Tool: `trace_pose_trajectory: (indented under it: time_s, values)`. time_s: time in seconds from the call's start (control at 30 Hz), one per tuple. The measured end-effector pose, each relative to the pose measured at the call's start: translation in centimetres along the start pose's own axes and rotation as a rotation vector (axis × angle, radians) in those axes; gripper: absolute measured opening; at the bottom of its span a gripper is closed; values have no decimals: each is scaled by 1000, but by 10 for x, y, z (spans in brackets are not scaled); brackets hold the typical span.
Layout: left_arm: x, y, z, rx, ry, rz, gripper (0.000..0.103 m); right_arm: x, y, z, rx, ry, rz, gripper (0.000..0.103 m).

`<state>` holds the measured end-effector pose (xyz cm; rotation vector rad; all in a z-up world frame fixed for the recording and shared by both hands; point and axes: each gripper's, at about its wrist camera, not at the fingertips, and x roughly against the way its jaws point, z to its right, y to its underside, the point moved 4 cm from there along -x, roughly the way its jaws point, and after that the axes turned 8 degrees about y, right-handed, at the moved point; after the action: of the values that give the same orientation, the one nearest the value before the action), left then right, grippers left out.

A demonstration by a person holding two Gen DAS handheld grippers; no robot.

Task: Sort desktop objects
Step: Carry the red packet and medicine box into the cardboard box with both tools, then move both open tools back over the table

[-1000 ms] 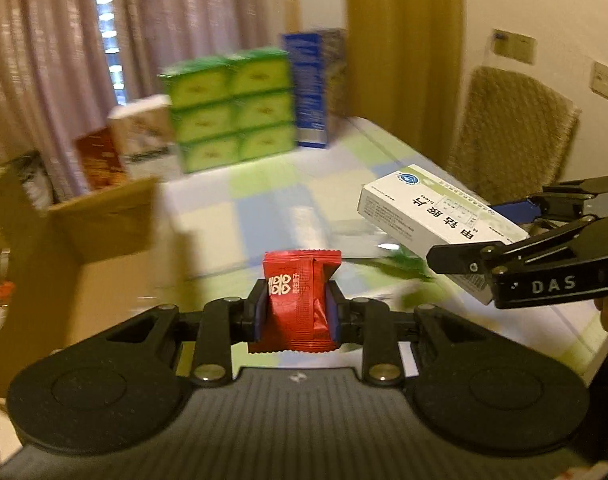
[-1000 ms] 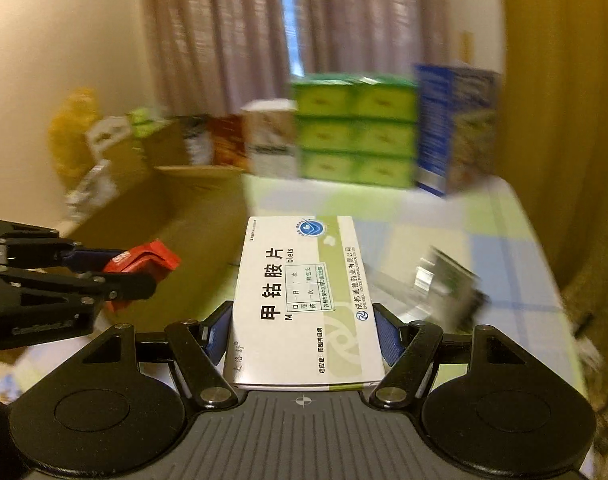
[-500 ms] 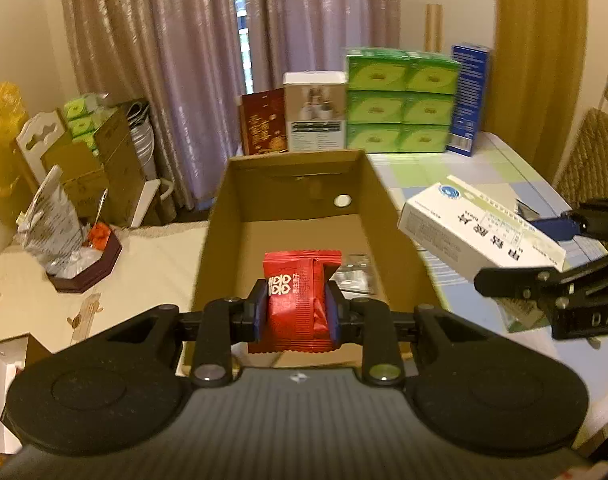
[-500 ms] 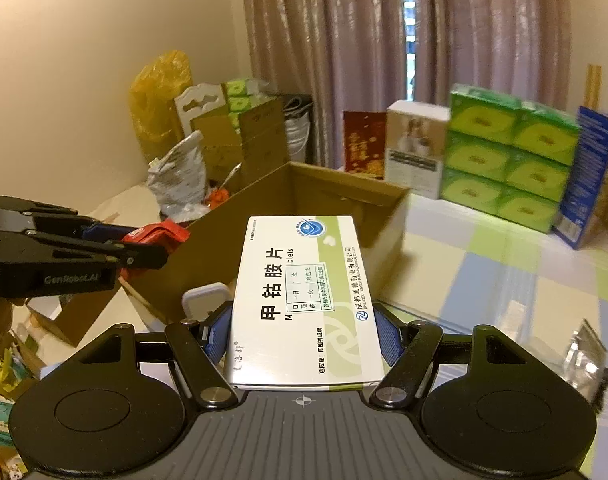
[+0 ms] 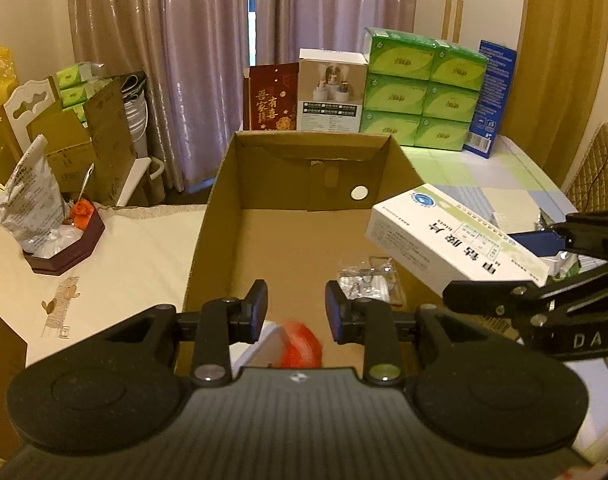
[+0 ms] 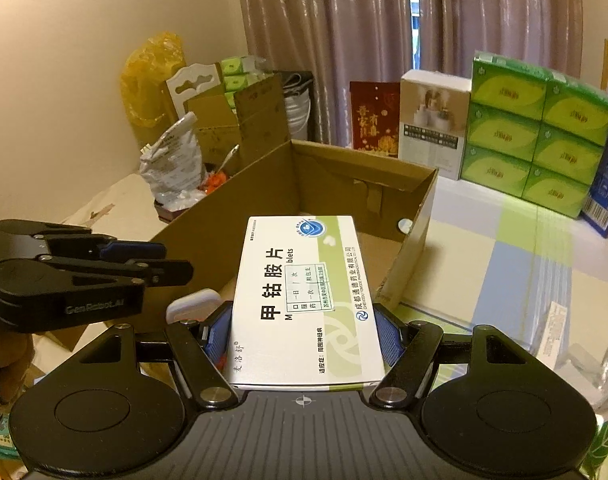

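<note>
My left gripper [image 5: 295, 312] hovers over the near end of the open cardboard box [image 5: 207, 232], jaws apart with nothing between them. Just below them a red snack packet [image 5: 301, 344] shows as a blur, dropping into the box. A blister pack [image 5: 368, 284] and a white object [image 5: 259, 344] lie on the box floor. My right gripper [image 6: 304, 336] is shut on a white and green medicine box [image 6: 304, 300], held above the box's right wall. In the right wrist view the left gripper [image 6: 175, 260] is at the left.
Green tissue packs [image 5: 424, 92], a white carton [image 5: 330, 92], a red carton [image 5: 269, 100] and a blue carton [image 5: 492, 96] stand behind the box. The checked tablecloth [image 5: 484, 176] spreads to the right. A dark tray with a bag [image 5: 63, 248] sits left. A chair [image 5: 600, 168] stands far right.
Both grippers swung left from the table to over the cardboard box. The left gripper's jaws parted and let go of the red packet, which is falling. The right keeps the medicine box.
</note>
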<state>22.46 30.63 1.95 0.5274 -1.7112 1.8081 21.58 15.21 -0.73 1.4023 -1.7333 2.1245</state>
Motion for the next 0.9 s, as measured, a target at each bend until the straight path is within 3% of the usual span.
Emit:
trace_pose_trajectory:
  time_s: [0.27, 0.4, 0.9]
  values:
    - [13, 3, -17, 34, -29, 29, 26, -11, -7, -7, -42, -45, 23, 68]
    - [25, 3, -19, 40, -33, 44, 28, -6, -9, -7, -67, -50, 52, 78]
    - [69, 13, 28, 55, 2, 88, 40, 93, 29, 48, -159, 49, 100, 81]
